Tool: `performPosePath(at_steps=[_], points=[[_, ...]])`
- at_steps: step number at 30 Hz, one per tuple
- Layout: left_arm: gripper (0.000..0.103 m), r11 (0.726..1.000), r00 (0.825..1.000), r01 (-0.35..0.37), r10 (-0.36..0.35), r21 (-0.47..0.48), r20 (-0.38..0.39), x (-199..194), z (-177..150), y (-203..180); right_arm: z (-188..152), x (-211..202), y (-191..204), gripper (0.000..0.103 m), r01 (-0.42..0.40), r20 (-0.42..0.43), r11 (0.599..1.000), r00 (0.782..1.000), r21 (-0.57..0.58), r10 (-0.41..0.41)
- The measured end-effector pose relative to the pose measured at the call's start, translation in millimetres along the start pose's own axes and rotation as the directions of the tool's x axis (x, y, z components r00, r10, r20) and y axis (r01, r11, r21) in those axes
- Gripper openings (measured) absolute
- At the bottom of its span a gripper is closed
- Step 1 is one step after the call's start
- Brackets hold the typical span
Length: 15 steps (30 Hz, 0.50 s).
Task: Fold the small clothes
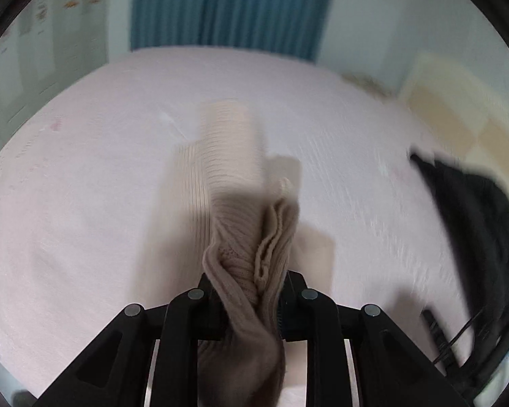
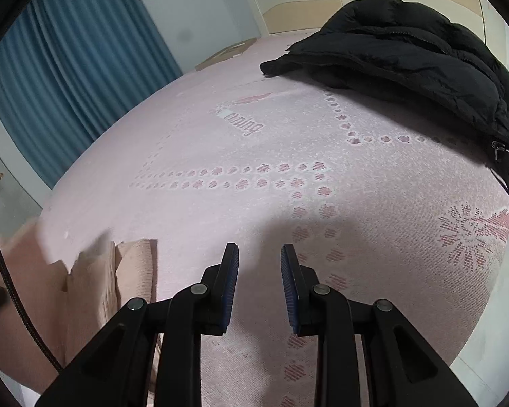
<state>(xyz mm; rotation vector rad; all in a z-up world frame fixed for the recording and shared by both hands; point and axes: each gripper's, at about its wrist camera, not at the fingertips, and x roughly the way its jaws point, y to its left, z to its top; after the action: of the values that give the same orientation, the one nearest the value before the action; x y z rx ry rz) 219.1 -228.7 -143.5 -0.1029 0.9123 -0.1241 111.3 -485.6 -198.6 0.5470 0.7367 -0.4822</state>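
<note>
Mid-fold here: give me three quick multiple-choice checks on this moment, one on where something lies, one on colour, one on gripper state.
1. Where does the black jacket lie?
A. On the pink bed cover
B. On the floor
C. In the right gripper

2. What colour is the knit garment?
A. Blue
B. Beige
C. Black

3. How is the right gripper?
A. Shut on the knit
B. Shut on the jacket
C. Open, holding nothing

Answers: 1 A, it rests near the headboard. 2 B, ribbed beige in the left gripper. 3 C, its fingers stand apart over bare cover.
</note>
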Motion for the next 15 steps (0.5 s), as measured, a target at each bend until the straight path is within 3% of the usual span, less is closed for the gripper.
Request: performPosePath(at_steps=[3,4,5,6,7,9,13,15], points=[[0.026,0.997,0.994,-0.001,0.009,0.072,-0.110,47.4,-40.6,-28.1,-0.1,2.4,0.9,0.027,-0.016,-0.002,1.000,1.000,-0.007,0.016],[0.036,0.996,0.996,0.013,-0.005,0.086,-0.090,48.8,-45.2,-29.6,-1.1,2.7,1.1,0.027,-0.034,-0.009,0.999,0.999,-0.009,0.034],[0.043,0.992,0.998,0.056,-0.052,0.113,-0.035,41.1,-50.5,-28.8,-1.2,3.4,1.8,0.027,-0.055,-0.019,0.998,0.998,-0.017,0.055],[0.056,0.984,0.993,0.118,-0.116,0.132,-0.023,34.3,-51.9,-25.9,-1.8,4.5,3.8,0.027,-0.077,-0.032,0.997,0.997,-0.027,0.076],[0.059,0.972,0.982,0.189,-0.186,0.138,-0.038,29.3,-50.1,-21.1,-2.6,5.0,6.1,0.027,-0.098,-0.044,0.995,0.994,-0.035,0.097],[0.059,0.960,0.965,0.260,-0.256,0.103,-0.058,18.2,-44.6,2.6,-5.4,8.3,13.7,0.027,-0.167,-0.085,0.985,0.983,-0.048,0.163],[0.059,0.966,0.966,0.259,-0.259,0.021,0.002,-1.1,-30.6,64.7,-10.6,6.2,34.5,0.028,-0.300,-0.132,0.951,0.948,-0.076,0.288],[0.059,0.968,0.968,0.251,-0.250,-0.022,0.033,-9.5,-23.4,97.4,-14.2,-0.7,44.9,0.036,-0.372,-0.138,0.925,0.923,-0.081,0.360]])
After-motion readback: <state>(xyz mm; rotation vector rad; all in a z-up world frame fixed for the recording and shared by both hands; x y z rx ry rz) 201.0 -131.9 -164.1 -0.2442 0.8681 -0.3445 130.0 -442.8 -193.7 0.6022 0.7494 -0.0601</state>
